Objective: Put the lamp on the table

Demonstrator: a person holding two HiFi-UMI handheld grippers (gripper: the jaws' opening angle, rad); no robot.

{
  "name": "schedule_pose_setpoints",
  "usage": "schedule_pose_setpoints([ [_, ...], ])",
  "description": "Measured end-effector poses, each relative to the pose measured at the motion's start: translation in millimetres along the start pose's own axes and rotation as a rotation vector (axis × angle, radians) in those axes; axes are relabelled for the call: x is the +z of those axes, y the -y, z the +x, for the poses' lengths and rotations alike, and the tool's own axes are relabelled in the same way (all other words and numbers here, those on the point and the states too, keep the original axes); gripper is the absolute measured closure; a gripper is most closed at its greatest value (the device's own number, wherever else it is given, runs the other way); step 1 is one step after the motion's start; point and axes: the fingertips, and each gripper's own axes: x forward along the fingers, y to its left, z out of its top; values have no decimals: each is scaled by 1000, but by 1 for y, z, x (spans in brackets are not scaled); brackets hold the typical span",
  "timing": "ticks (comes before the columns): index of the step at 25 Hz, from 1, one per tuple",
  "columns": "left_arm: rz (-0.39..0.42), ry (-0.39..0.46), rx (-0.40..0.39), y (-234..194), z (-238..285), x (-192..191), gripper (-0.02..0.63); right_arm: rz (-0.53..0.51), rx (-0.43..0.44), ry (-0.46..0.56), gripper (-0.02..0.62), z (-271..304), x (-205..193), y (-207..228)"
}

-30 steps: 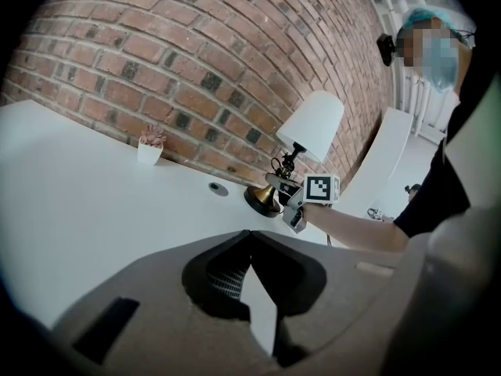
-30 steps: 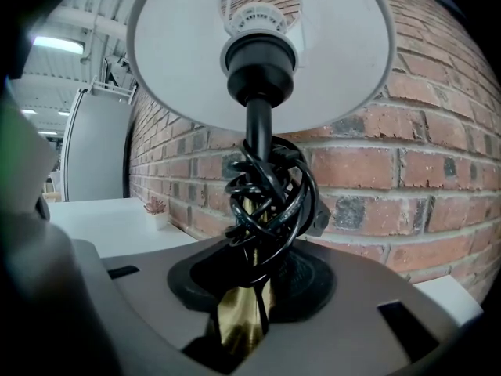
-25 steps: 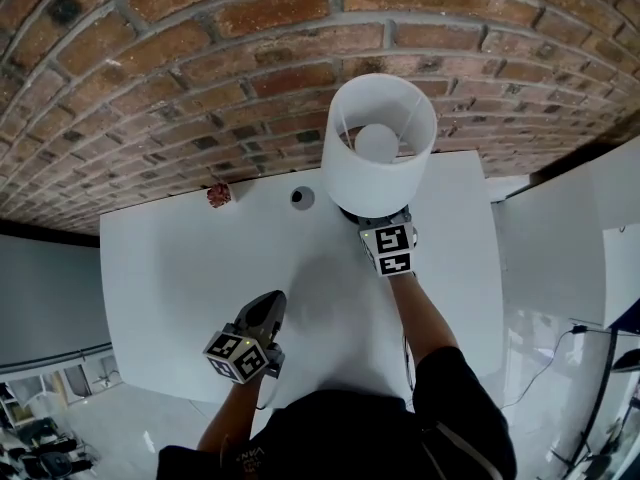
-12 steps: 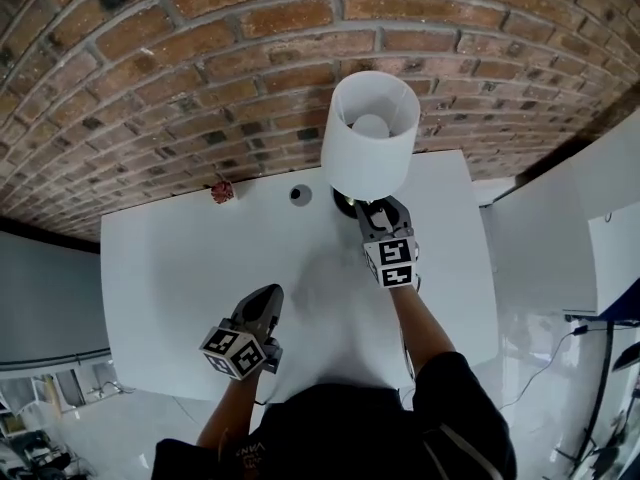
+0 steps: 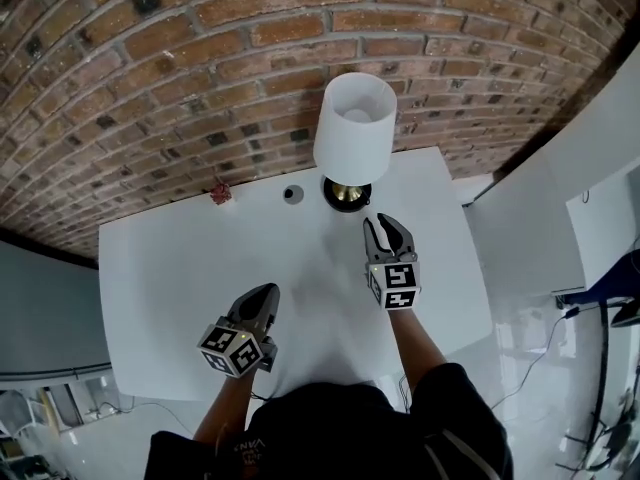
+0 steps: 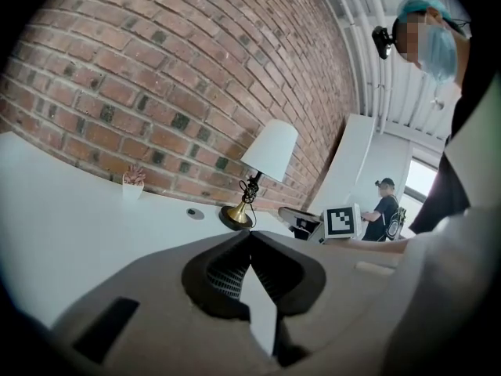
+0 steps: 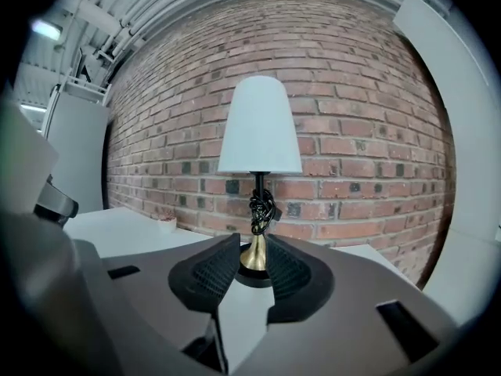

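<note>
White-shaded lamp (image 5: 352, 140), brass base, upright.

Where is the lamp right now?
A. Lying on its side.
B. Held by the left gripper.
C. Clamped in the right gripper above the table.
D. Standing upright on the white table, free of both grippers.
D: the lamp stands upright on the table; the right gripper is short of its base, and its jaws have just been closing with nothing between them.
</note>
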Motion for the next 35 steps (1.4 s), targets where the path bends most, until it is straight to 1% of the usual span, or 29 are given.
schedule_pose_setpoints([
  [2, 21, 1, -19, 5, -5, 1, 604, 7, -16, 8, 518, -17, 0, -5],
  [5, 53, 3, -45, 10, -14, 3, 604, 30, -40, 18, 593, -43, 2, -17],
  [10, 72, -2, -96, 20, -32, 3, 604, 103, -55, 32, 594, -83, 10, -41],
  [18, 133, 10, -170, 29, -65, 6, 604, 167, -83, 86, 595, -140, 24, -79],
  [21, 150, 14, -190, 32, -80, 4, 604, 172, -85, 83, 595, -158, 24, -98],
  [27, 162, 6, -221, 33, -111, -4, 604, 148, -72, 69, 595, -186, 20, -141],
  [35, 193, -1, -251, 36, -149, -19, 604, 167, -74, 67, 595, -219, 12, -188],
])
